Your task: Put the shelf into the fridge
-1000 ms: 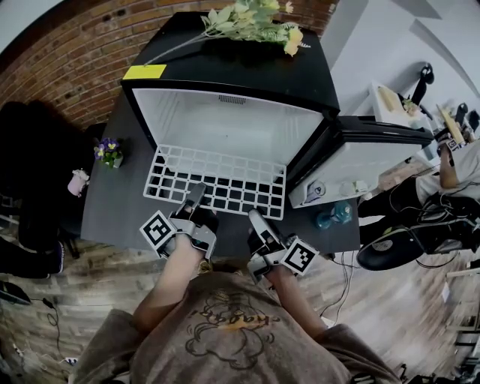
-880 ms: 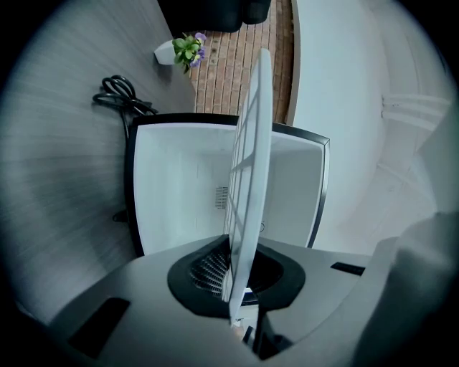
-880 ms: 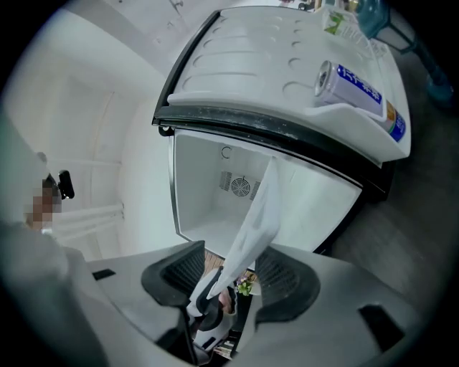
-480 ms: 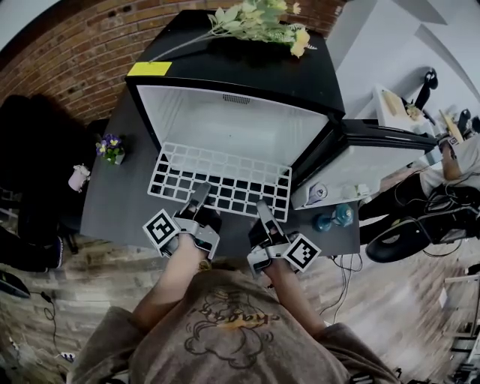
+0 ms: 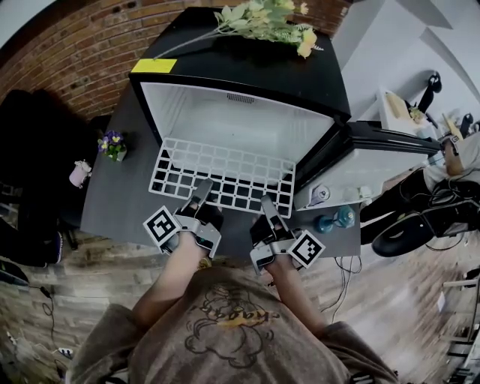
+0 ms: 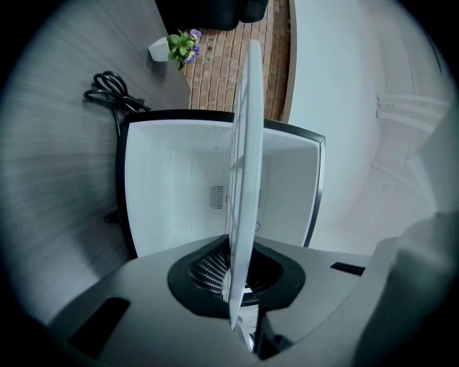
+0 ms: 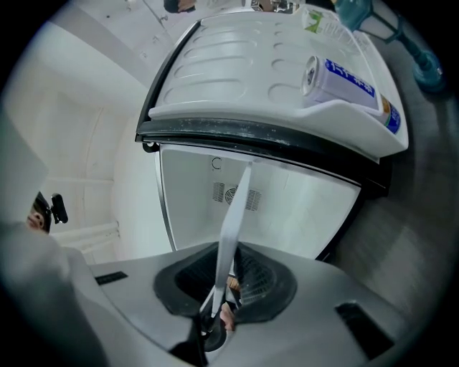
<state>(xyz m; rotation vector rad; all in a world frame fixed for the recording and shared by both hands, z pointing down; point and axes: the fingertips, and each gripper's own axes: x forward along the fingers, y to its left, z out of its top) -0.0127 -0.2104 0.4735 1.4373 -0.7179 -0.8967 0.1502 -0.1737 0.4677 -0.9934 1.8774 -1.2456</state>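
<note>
Left gripper [image 5: 204,185]: closed on the near edge of the wire shelf [image 5: 223,174], left of centre. My left gripper view shows the shelf [image 6: 242,179] edge-on, a thin white blade clamped between the ribbed pads [image 6: 208,269].

Right gripper [image 5: 267,202]: jaws have just been closing. Its own view shows the shelf's rim [image 7: 233,215] running down between them, and they look pinched onto it, right of centre on the same near edge.

Wire shelf: white grid, carried roughly level between my two grippers, above the surface. Its far edge is at the mouth of the fridge and most of the grid is outside. I cannot tell whether it has met a ledge inside.

Reason for hold, as I judge it: one gripper on either side of centre keeps the grid from tipping or slewing, so both side edges can enter together.

Fridge [image 5: 225,120]: black compact model with a white interior and a vent in the back wall. It stands on a dark grey surface [image 5: 112,202].

Door [image 5: 375,157]: swung wide to the right, out of the shelf's path. A can [image 7: 337,75] sits in its rack.

On the fridge top: flower spray [image 5: 262,19]; yellow note [image 5: 154,65].

Small potted plant [image 5: 111,145]: on the surface left of the fridge, well apart from the shelf.

Status, my judgement: both holds are made and the insertion is barely begun. Next comes a straight, level push.
</note>
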